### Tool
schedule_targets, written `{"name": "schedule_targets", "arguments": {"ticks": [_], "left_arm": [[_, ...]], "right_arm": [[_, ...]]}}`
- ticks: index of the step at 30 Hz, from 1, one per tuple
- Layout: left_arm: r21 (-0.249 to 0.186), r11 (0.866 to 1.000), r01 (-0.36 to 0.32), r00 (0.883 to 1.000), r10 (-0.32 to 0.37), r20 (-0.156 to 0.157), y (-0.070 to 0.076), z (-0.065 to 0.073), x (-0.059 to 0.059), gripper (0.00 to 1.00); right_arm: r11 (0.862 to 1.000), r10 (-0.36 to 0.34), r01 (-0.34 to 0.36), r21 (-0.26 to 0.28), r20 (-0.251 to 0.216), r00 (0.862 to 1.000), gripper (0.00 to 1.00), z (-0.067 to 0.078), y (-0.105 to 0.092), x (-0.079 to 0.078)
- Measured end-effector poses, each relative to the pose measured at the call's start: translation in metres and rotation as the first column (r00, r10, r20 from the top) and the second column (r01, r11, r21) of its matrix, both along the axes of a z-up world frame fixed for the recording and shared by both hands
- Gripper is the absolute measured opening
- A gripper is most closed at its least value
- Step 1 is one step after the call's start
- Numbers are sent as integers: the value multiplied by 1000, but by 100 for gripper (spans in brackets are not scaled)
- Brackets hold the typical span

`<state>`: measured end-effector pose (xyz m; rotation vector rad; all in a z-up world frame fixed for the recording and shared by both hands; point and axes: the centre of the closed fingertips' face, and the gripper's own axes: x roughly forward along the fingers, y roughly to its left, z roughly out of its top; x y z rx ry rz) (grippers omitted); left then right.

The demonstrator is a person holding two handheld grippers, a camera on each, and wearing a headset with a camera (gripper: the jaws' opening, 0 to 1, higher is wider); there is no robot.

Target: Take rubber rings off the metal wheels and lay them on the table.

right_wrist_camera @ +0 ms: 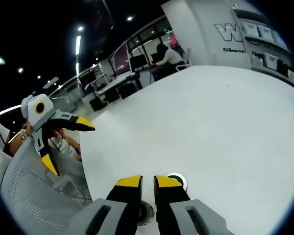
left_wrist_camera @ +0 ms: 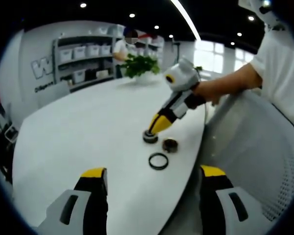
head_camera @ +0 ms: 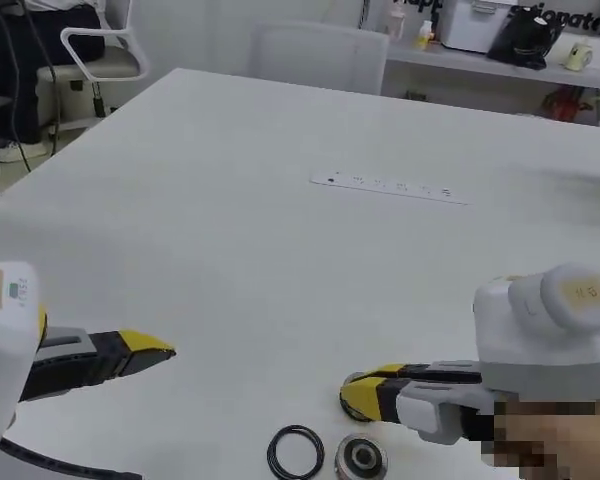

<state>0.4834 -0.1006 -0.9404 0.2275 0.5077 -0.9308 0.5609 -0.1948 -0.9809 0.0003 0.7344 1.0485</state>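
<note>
Left tongs (left_wrist_camera: 153,177) spread wide, held above the surface (head_camera: 280,250) | right tongs (head_camera: 360,397) drawn nearly together, tips down at a metal wheel (left_wrist_camera: 149,138) — can't tell if anything's pinched | second wheel (head_camera: 361,457) bare, just beside | rubber ring (head_camera: 295,452) off — flat on the surface next to it

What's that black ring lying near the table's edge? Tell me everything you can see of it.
The black ring is a thin, round loop, matte and rubber-like, lying flat on the white table near the edge closest to the person. It sits on no wheel. A metal wheel lies beside it, a small gap between them. Only the table touches it. In the head view its outline looks doubled; one ring or two, I cannot tell.
</note>
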Motion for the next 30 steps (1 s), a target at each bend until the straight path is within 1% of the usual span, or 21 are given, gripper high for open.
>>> {"name": "schedule_targets", "arguments": {"ticks": [3,8,15,20,24,28,30], "left_arm": [[-5,1000,2,1000,-2,3,0,1,0,77],[9,1000,5,1000,-5,7,0,1,0,78],[13,1000,11,1000,-11,19,1,7,2,78],[6,1000,15,999,-15,39,0,16,3,79],[13,1000,23,998,-24,49,0,21,5,79],[-2,999,36,997,-36,68,-2,33,9,79],[-6,999,42,995,-42,87,-4,41,13,79]], "right_arm": [[1000,-17,17,12,3,1000,7,3,-2,4],[999,-36,36,23,9,999,7,6,-5,8],[996,-79,79,41,16,997,7,12,-14,17],[993,-107,106,47,14,994,7,13,-20,22],[992,-121,120,47,14,993,7,13,-23,24],[992,-125,125,35,11,992,7,10,-27,25],[992,-124,124,27,13,992,7,9,-29,24]]}}
